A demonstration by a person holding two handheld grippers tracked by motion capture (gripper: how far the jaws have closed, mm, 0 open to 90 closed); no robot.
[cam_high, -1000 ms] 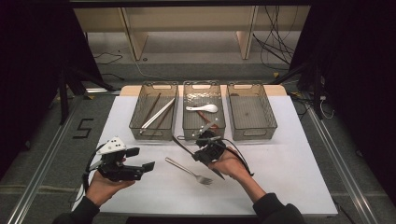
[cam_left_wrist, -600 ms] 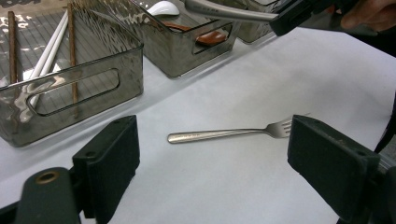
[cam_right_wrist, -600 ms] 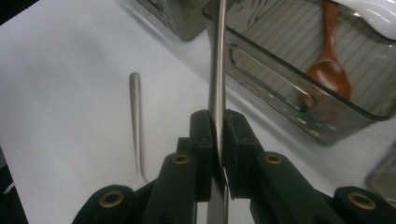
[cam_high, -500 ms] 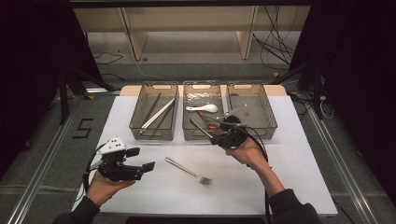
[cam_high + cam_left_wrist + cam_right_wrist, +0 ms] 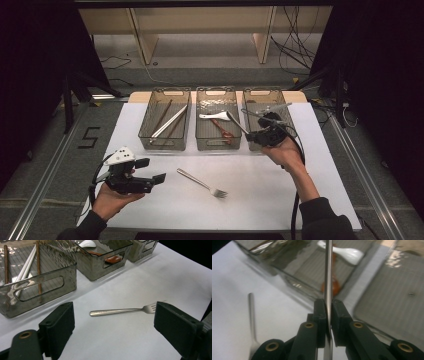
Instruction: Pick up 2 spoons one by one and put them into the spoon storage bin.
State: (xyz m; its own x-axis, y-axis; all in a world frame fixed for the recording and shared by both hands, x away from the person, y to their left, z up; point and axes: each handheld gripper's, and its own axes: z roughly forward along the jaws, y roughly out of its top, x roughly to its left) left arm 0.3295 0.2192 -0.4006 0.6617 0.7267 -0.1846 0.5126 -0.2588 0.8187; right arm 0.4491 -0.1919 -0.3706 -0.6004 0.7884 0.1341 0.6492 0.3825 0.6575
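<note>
My right gripper [image 5: 250, 134] hovers at the near edge between the middle bin [image 5: 218, 141] and the right bin [image 5: 287, 114], shut on a thin metal utensil [image 5: 235, 121]. In the right gripper view the jaws [image 5: 328, 306] pinch its shaft [image 5: 328, 270], which points out over the middle bin. A second utensil, a metal fork [image 5: 202, 183], lies flat on the white table. My left gripper [image 5: 156, 180] is held low at the front left, open and holding nothing. The fork [image 5: 122, 311] lies on the table beyond its jaws.
Three smoky clear bins stand in a row at the back of the white mat [image 5: 320, 170]. The left bin [image 5: 150, 135] holds chopsticks [image 5: 169, 122]. A white spoon [image 5: 214, 117] and a brown spoon [image 5: 223, 130] lie in the middle bin.
My right gripper has risen and moved back and to the right with the metal utensil, from the middle of the table to the bins. The left gripper has stayed put.
</note>
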